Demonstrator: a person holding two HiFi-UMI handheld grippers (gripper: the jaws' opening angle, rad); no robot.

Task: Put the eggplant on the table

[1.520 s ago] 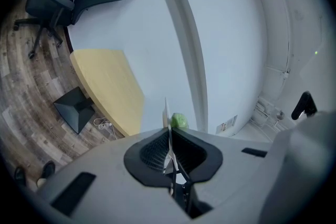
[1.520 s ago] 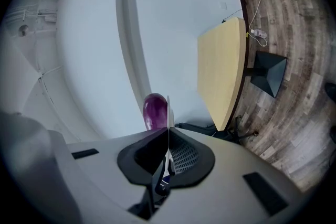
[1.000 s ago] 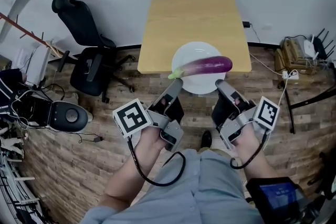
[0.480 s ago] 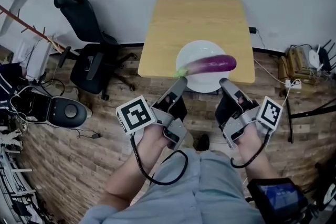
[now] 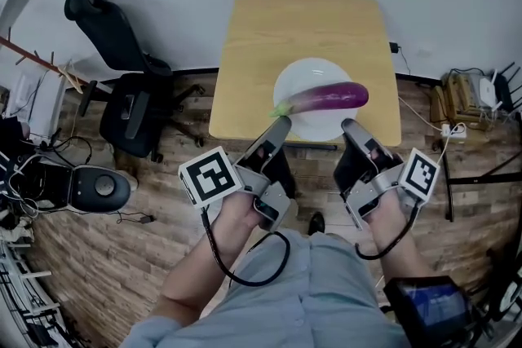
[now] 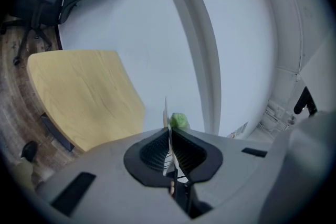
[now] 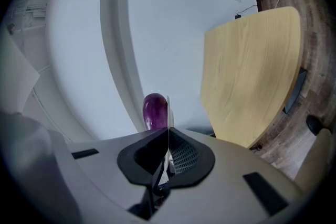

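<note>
left gripper [image 5: 278, 125] is clamped on the plate [image 5: 303, 74] rim at about 8 o'clock. the eggplant [image 5: 328, 98] lies across the plate, stem toward 9 o'clock, over the near edge of the table [image 5: 285, 20]. right gripper [image 5: 350, 126] is clamped on the rim near 4 o'clock. best to keep both grips level and matched so nothing rolls, then lower flat.

No writing seems legible in any view.
</note>
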